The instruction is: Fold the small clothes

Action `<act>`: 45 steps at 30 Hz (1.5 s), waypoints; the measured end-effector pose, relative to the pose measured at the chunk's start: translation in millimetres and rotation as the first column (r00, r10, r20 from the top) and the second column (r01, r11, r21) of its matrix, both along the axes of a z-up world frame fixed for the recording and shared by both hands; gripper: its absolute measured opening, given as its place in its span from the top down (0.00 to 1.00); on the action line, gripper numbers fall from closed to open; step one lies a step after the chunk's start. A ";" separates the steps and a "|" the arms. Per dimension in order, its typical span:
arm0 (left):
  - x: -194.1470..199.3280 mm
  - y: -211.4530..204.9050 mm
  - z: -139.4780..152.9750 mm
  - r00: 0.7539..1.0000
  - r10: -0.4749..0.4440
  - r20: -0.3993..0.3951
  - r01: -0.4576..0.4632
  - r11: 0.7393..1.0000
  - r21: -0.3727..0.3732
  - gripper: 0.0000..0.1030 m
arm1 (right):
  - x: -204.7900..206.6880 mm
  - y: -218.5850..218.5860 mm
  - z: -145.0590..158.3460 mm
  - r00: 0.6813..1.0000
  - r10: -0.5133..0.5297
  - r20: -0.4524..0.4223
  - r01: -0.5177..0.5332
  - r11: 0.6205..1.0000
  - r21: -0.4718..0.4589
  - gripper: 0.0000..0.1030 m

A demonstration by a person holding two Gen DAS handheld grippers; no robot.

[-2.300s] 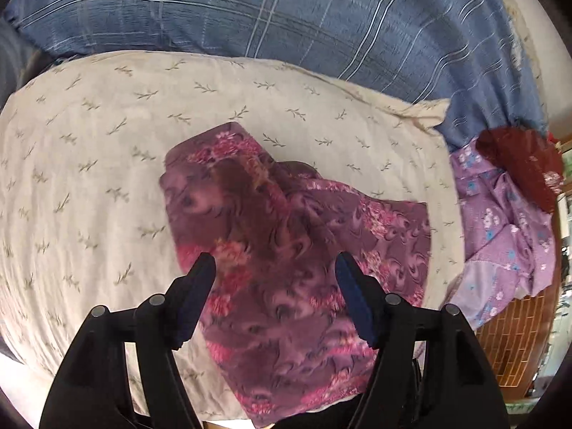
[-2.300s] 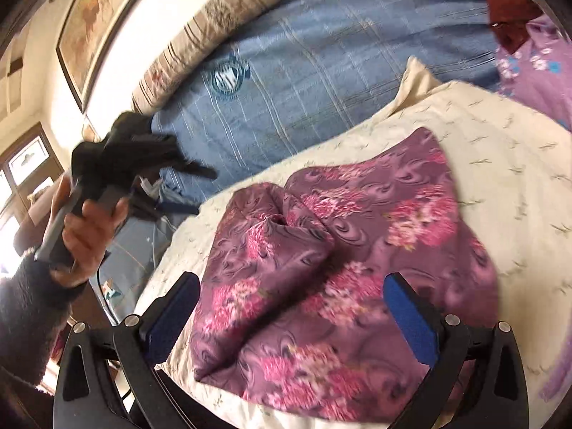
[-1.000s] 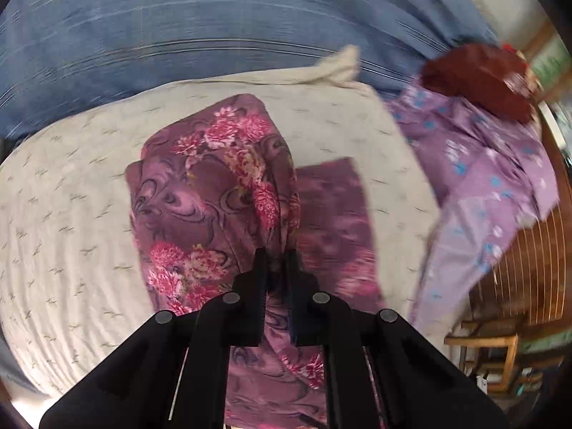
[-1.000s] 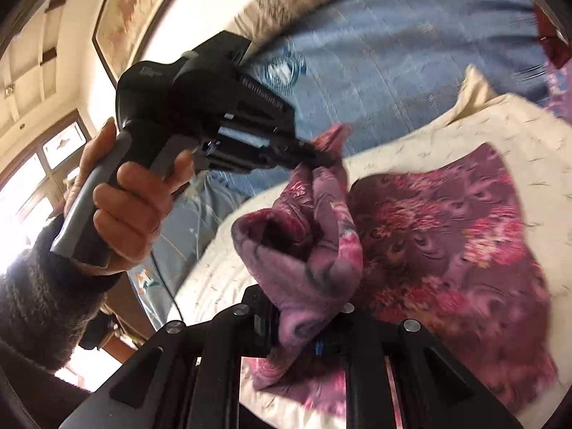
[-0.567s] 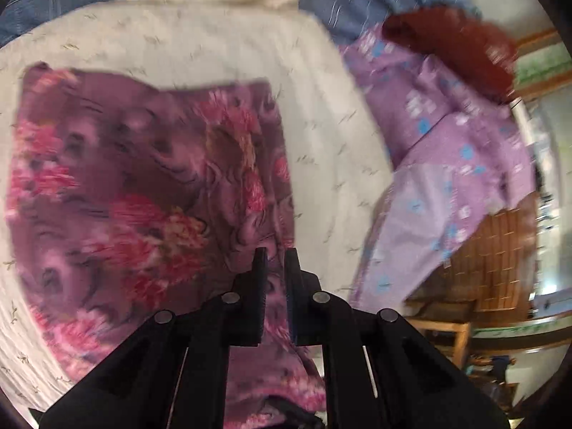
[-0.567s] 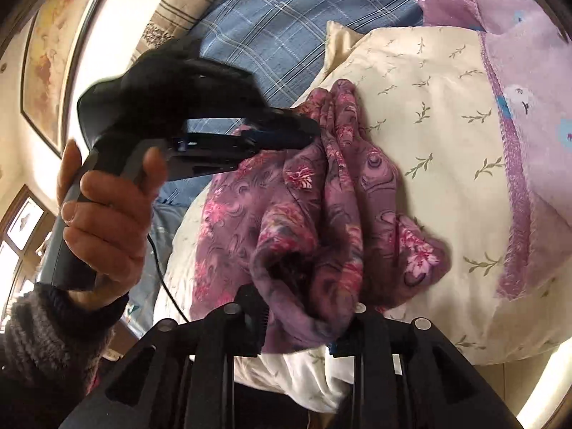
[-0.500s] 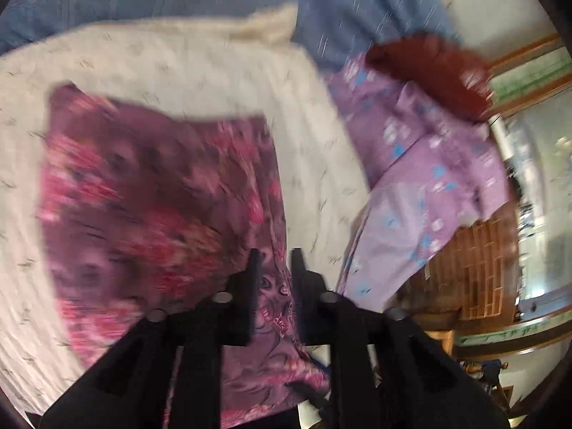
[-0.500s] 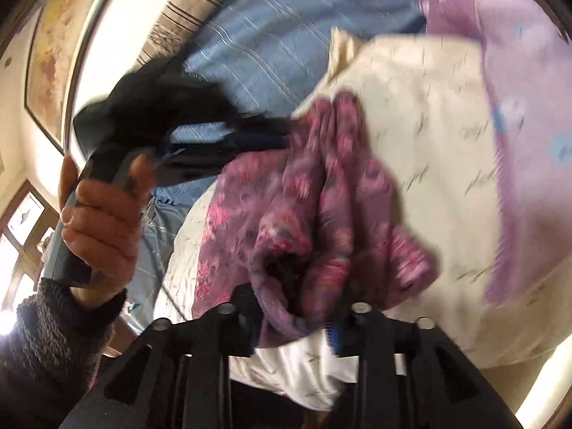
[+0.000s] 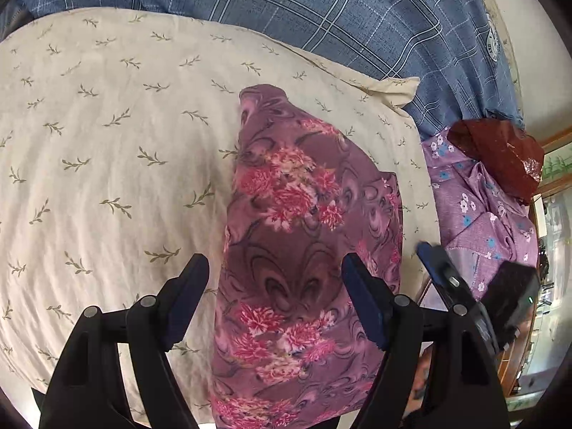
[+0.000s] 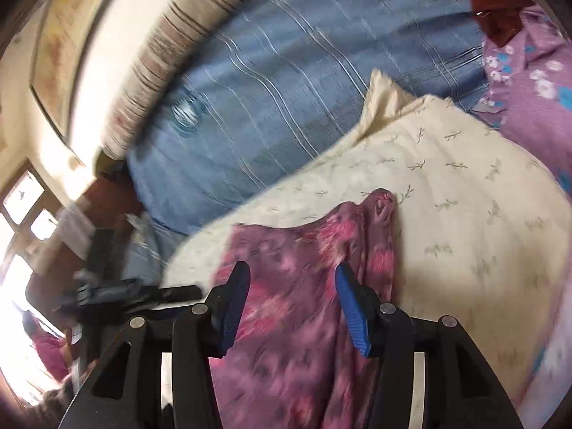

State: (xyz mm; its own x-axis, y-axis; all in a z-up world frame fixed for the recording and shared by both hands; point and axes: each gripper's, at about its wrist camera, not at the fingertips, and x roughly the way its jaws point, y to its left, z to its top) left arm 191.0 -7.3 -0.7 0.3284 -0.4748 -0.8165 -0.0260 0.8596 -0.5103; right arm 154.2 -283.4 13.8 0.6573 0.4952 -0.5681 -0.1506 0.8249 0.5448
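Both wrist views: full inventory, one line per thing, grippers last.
floral cloth: 1, plum with pink flowers, folded on the pillow
pillow: 1, cream with leaf sprigs, on the blanket
blanket: 1, blue plaid, behind the pillow
lilac garment: 1, lilac with small flowers, right of the pillow
red cloth: 1, dark red, on the lilac garment
striped bolster: 1, brown-striped, by the wall
left hand-held gripper: 1, black, open over the floral cloth
right hand-held gripper: 1, black, blue pads, open over the floral cloth

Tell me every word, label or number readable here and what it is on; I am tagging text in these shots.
None can be read.
Round emblem on the blue plaid quilt: its lettering is too small in the left wrist view, blurred in the right wrist view.
Floral garment, cream pillow: patterns only, no text.
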 end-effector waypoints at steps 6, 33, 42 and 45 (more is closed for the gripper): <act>16.3 -4.8 -13.2 1.000 -0.018 0.000 0.018 1.000 0.002 0.26 | 25.4 16.2 -31.2 0.991 0.085 -0.098 -0.093 0.993 -0.075 0.50; -62.8 -0.6 -16.6 0.998 -0.055 0.006 0.054 0.998 0.037 0.26 | -55.9 -26.8 -12.2 0.993 0.058 -0.107 -0.057 0.998 0.012 0.66; -91.6 -24.1 -32.4 0.992 -0.117 -0.040 0.120 0.988 0.096 0.26 | -89.2 0.4 0.1 0.997 0.078 -0.019 -0.079 0.992 -0.098 0.92; -90.2 -20.9 -38.5 0.992 -0.109 -0.061 0.113 0.990 0.084 0.26 | -87.4 -3.8 -12.8 0.996 0.050 -0.072 -0.059 0.990 -0.129 0.93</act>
State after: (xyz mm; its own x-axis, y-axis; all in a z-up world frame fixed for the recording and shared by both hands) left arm 100.7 -28.2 -39.3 0.2304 -0.4322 -0.8718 0.0458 0.8998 -0.4340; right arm 66.8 -287.3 1.0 0.5888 0.4482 -0.6726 -0.1639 0.8811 0.4436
